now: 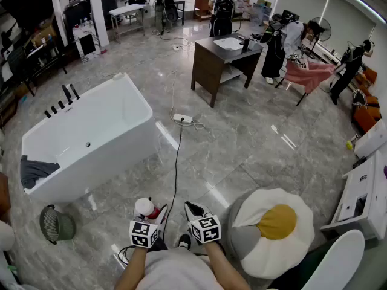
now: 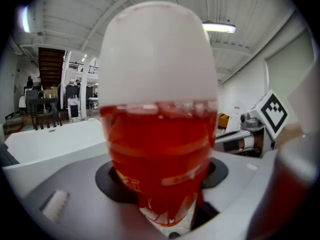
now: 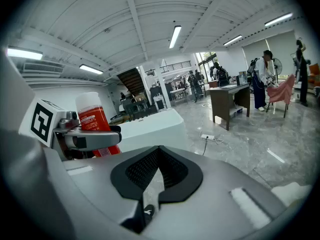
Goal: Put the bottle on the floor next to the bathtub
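Red bottle (image 2: 159,149) with white cap, grasped by left gripper (image 1: 149,215), right gripper (image 3: 158,156) clenched empty, white bathtub (image 1: 91,138) beyond.

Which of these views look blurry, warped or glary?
Left gripper view: the red bottle sits so close it fills the frame and looks soft. Right gripper view: fisheye bows the ceiling beams. Head view: sharp, with bright streaks on the floor.

The floor (image 1: 254,138) is grey glossy marble tile. A dark wooden counter (image 1: 210,65) stands far back, and a fried-egg cushion (image 1: 275,225) lies near. Long tube lamps (image 3: 175,36) shine on the white ribbed ceiling (image 3: 125,24).
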Motion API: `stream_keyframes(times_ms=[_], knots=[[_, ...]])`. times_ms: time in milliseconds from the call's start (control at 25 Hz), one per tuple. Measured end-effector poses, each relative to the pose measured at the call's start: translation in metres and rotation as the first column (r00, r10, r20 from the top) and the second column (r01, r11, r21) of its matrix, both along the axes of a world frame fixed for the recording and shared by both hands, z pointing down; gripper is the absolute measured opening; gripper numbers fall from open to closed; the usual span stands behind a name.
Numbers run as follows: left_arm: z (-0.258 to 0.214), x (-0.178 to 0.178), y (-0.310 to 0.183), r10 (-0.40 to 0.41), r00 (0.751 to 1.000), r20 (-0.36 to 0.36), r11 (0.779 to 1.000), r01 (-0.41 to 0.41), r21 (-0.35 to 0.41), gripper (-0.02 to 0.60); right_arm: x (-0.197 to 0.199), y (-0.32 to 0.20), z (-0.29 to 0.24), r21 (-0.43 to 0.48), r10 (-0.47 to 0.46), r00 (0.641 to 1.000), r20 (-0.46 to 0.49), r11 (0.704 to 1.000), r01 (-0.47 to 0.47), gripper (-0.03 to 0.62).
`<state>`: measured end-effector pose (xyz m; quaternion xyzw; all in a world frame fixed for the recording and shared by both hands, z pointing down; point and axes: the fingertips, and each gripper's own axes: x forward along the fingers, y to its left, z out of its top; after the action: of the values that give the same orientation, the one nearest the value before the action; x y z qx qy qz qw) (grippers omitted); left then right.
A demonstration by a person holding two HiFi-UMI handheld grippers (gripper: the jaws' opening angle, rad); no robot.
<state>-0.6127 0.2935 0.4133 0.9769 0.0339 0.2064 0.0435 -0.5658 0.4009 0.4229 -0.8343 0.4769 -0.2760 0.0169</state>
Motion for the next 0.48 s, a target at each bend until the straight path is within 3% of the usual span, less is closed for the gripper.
stream_keyframes(times_ms=[280,480], knots=[[0.0047,-0.0060,0.0036,0.001,1.000,0.007,1.000,-0.001,-0.007,0.336,-0.0037,0.0012,-0.0001,-0.001,-0.001,1.000,-0.024,1.000,0.001,0.000],[0.0026,-0.0023,0.0039,0.008,1.000,-0.001,1.000,-0.008,-0.013,0.336,-0.0055,0.0004,-0.0088,0.124,-0.007,0.998,0.063,0.992,-0.001,0.000]])
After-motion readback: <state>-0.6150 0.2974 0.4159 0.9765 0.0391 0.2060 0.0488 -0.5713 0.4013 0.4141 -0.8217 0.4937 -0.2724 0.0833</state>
